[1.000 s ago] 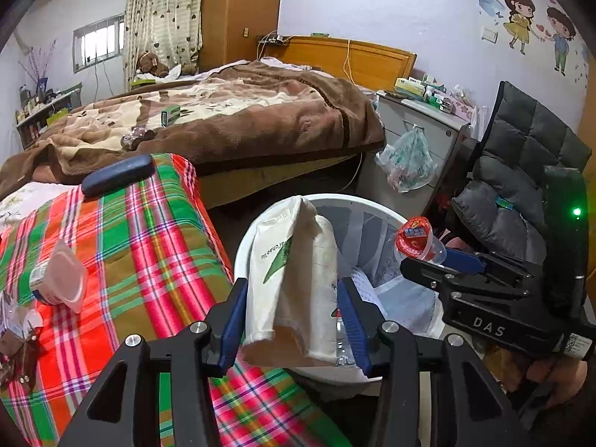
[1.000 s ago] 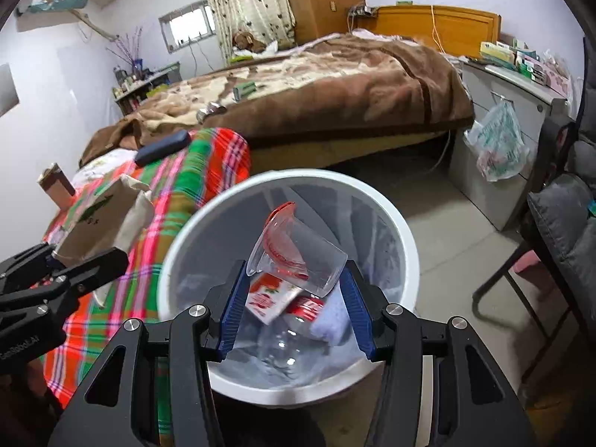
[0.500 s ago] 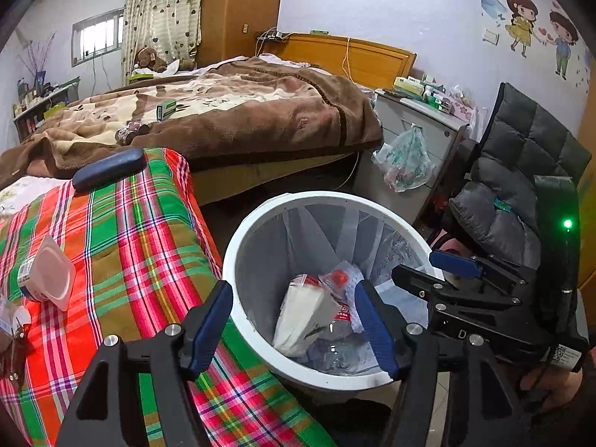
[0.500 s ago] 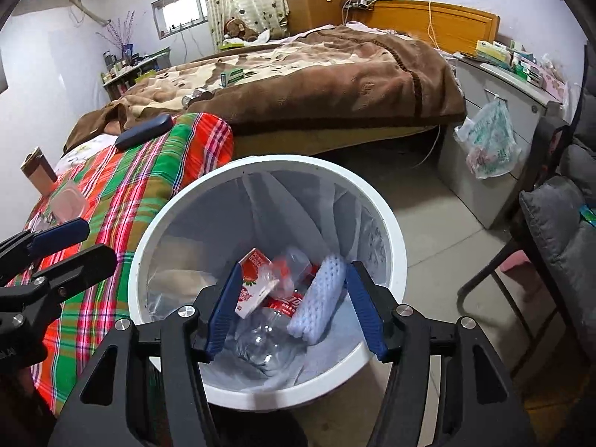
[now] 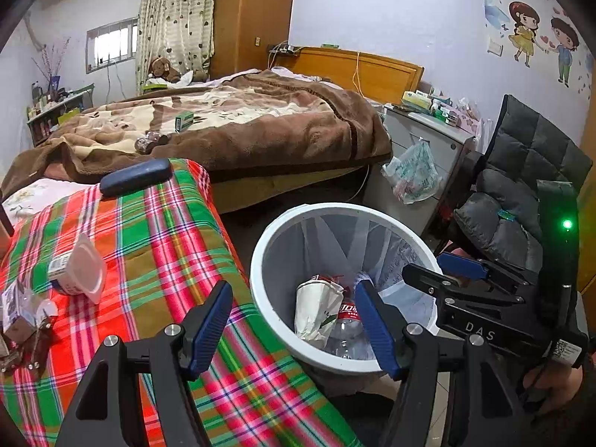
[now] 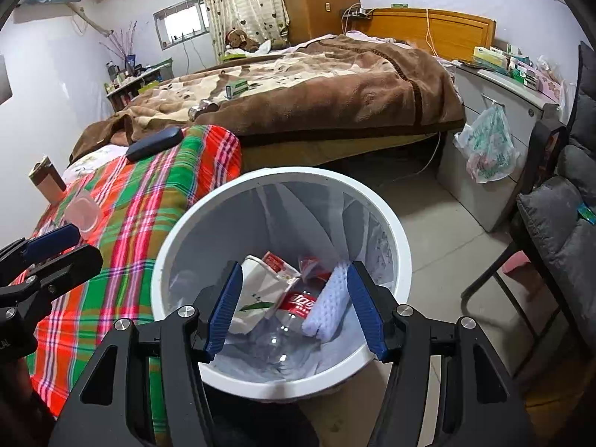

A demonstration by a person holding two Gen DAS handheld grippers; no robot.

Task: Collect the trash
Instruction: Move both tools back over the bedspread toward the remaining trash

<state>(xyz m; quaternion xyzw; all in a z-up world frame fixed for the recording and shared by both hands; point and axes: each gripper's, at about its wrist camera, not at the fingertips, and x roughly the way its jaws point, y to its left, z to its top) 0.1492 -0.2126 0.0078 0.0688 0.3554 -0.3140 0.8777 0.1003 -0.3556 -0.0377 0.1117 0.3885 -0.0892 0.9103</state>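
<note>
Jaws, left: left gripper (image 5: 294, 320) is standing wide with nothing between its blue pads; it is hanging over the seam between the plaid cloth and the bin rim.
Jaws, right: right gripper (image 6: 294, 303) is likewise gaping and empty, hovering above the bin mouth, pointing down into it.
Bin: round white plastic waste bin with a pale liner (image 6: 395, 223) is standing on the floor, just beside the cloth-covered surface.
Trash inside: crumpled white paper bag with green print (image 5: 314, 309), clear plastic bottle with a red label (image 6: 298, 303) and a white foam sleeve (image 6: 327, 305) are lying together at the bottom.
Trash left out: clear plastic tub with a printed label (image 5: 76, 270) is lying on its side on the red-and-green plaid cloth (image 5: 160, 231); small wrappers (image 5: 22, 313) are sitting near the cloth's left edge.
Open room: bare floor is showing to the right of the bin.
Obstacles: dark padded chair (image 5: 521, 186) is crowding the right side; grey drawer unit with a hanging plastic bag (image 5: 413, 175) is standing beyond the bin, near the bed with a brown blanket (image 5: 260, 126).
Other: dark blue oblong case (image 5: 136, 177) is resting at the cloth's far edge.
</note>
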